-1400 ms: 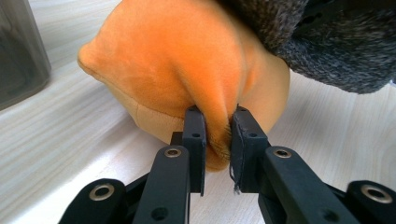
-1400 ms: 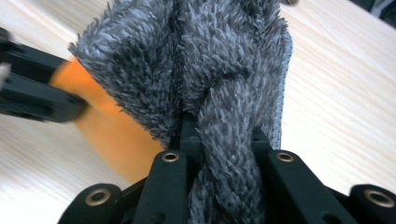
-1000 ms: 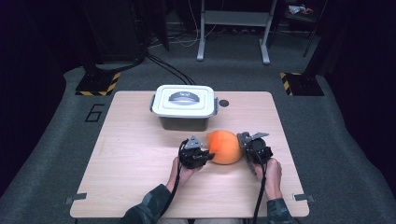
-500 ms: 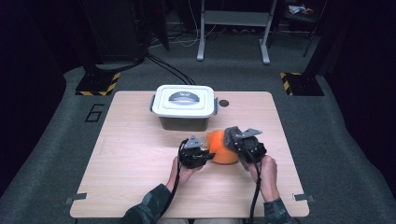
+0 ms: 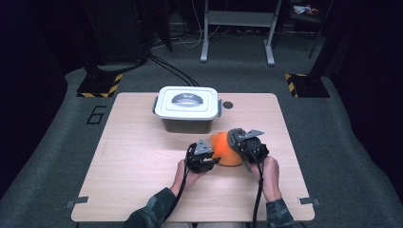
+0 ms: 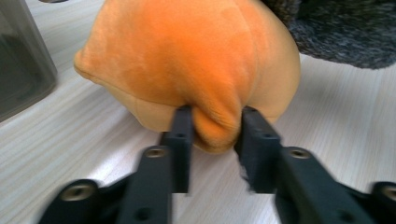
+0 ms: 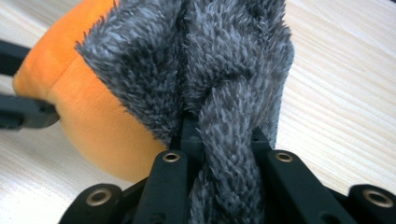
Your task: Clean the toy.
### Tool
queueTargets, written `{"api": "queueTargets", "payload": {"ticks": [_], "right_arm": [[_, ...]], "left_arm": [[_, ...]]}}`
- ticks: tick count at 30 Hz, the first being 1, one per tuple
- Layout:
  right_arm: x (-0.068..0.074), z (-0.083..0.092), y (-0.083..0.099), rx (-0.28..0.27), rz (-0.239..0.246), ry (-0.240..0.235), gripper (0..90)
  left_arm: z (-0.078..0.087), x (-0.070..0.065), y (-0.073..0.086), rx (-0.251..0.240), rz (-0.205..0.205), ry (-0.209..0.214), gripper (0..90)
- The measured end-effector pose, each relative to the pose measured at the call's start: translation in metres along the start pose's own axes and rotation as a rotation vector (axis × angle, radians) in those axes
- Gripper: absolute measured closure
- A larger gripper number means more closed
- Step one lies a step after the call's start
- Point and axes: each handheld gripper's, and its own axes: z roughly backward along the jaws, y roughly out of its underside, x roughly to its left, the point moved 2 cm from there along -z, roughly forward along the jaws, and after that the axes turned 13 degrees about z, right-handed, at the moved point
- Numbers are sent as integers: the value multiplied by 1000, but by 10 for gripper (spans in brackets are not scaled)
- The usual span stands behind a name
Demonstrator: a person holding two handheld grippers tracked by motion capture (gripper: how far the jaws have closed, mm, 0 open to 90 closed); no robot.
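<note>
1. You hold the orange plush (image 5: 226, 148) between both grippers, near the worktop's (image 5: 142, 142) middle, before the box (image 5: 187, 108).
2. Left gripper (image 6: 212, 128) fingers, just easing wider, pinch an orange fold; right gripper (image 7: 219, 130) fingers clamp its grey fur (image 7: 210, 70).
3. Next likely: release left, lift with right.

1. The plush toy (image 5: 223, 148) is bright orange, paler peach near its seam.
2. The fuzzy cloth (image 7: 219, 70) on it is dark grey, flecked lighter.
3. The far container (image 5: 187, 110) has a white lid and grey walls.
4. The table (image 5: 138, 156) is pale woodgrain.
5. Both grippers' jaws are black.
</note>
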Motion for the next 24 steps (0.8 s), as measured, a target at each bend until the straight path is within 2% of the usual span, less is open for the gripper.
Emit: {"api": "queueTargets", "payload": {"ticks": [2, 4, 5, 10, 12, 14, 15, 20, 24], "right_arm": [[-1, 8, 0, -15, -11, 15, 763], [-1, 18, -2, -37, -11, 33, 763], [-1, 23, -3, -50, -9, 37, 763], [15, 37, -15, -81, 43, 28, 762], [21, 33, -20, -76, 76, 21, 762], [26, 25, -23, -44, 101, 53, 763], [27, 21, -23, -36, 105, 51, 763], [19, 10, -14, -14, 76, 58, 764], [7, 4, 1, 6, 25, 57, 764]], "left_arm": [[1, -1, -2, -4, 3, 3, 777], [4, -2, -4, -9, 28, 28, 794], [5, -3, -5, -16, 27, 34, 797], [10, -8, -10, -16, 62, 62, 797], [11, -9, -11, -9, 61, 66, 797], [9, -8, -10, -7, 64, 59, 797], [8, -6, -9, -9, 74, 61, 797], [7, -2, -3, -6, 89, 64, 796], [6, 1, -3, -9, 108, 81, 795]]}}
